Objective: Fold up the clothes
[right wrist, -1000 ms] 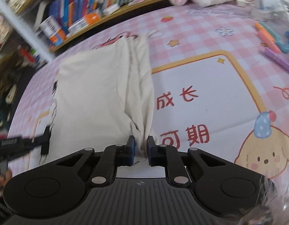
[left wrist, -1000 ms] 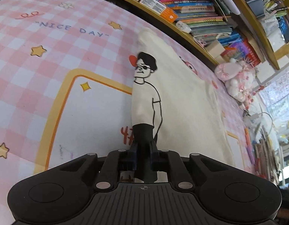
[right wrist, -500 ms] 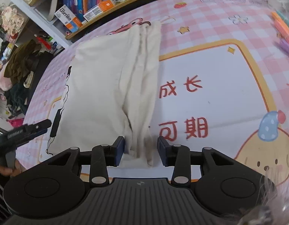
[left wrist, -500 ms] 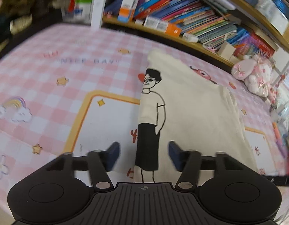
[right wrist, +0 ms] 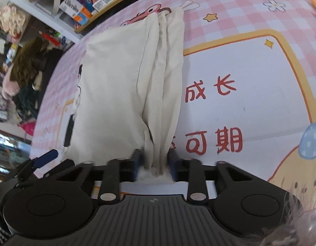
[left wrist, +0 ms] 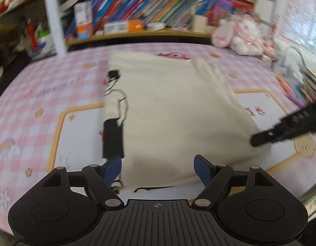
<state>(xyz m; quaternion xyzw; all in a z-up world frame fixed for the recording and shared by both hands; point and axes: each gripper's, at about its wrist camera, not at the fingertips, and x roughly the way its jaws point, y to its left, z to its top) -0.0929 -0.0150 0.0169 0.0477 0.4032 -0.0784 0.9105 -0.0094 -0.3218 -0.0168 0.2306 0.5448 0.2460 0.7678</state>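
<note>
- Cream cotton T-shirt with a black cartoon figure (left wrist: 178, 112) lies folded at frame centre on the pink checked tabletop (left wrist: 45, 94); soft, light, limp
- left gripper (left wrist: 158, 167) fingers wide; right gripper (right wrist: 153, 164) fingers narrow, straddling the bunched hem; grip there

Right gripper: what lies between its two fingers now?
In the right wrist view, the bunched edge of the cream shirt lies between the open right gripper's fingers.

Pink checked mat (right wrist: 250, 65) — red characters "成长", "可期"; book-spine lettering too blurred.
</note>
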